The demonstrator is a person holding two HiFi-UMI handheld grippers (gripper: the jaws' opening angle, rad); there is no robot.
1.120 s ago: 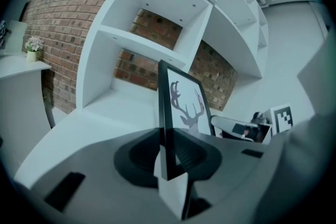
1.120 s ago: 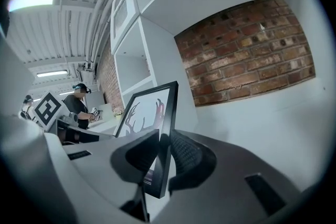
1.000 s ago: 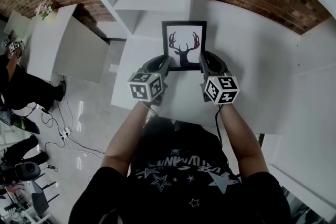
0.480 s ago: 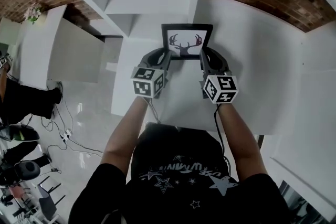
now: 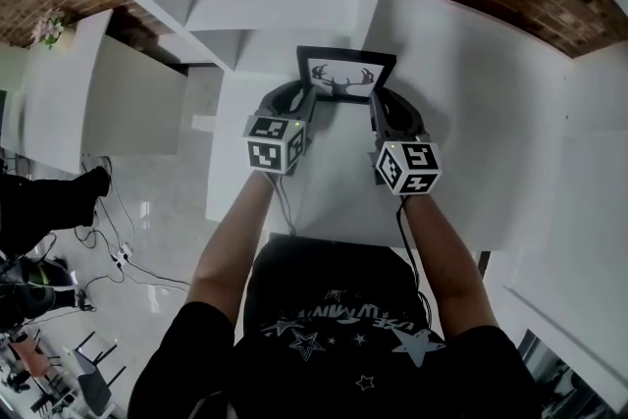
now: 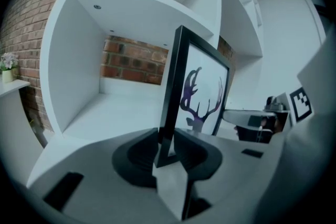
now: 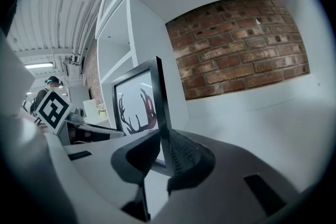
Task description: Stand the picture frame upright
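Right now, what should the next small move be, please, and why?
Probably settle the picture frame on the white top: it is near upright, left tool clamping one edge, right tool having just closed its jaws further on the other.

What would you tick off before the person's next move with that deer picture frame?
1. Grip of the left tongs on the left edge of the picture frame: ok.
2. Grip of the right tongs on its right edge, jaws just been closing on it: ok.
3. Frame close to vertical: ok.
4. Deer print facing the person: ok.
5. Bottom edge resting on the white surface: cannot tell, the tongs hide it.
6. Anything propping it from behind: cannot tell.
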